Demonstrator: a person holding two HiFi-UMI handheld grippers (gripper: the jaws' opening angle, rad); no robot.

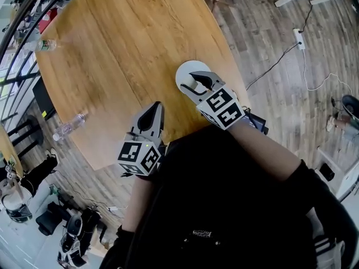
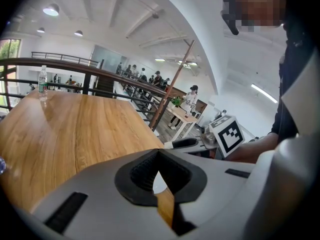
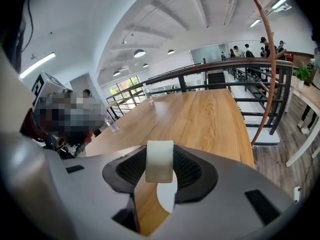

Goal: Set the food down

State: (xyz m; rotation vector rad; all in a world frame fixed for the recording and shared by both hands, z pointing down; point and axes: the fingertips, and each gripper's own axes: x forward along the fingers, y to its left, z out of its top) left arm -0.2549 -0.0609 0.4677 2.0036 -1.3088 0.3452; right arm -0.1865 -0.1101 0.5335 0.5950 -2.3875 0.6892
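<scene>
I see my right gripper (image 1: pixel 201 83) hanging over a white plate (image 1: pixel 182 76) that sits by the near edge of the wooden tabletop (image 1: pixel 123 49), toward its right end. Its jaws stand partly apart and clamp a pale, rounded block of food (image 3: pixel 159 161) by its two sides, just above the plate. My left gripper (image 1: pixel 156 106) is to the left of the plate at the same near edge, its jaws brought together with nothing in them. A plastic bottle (image 1: pixel 69 126) lies at the tabletop's left edge.
</scene>
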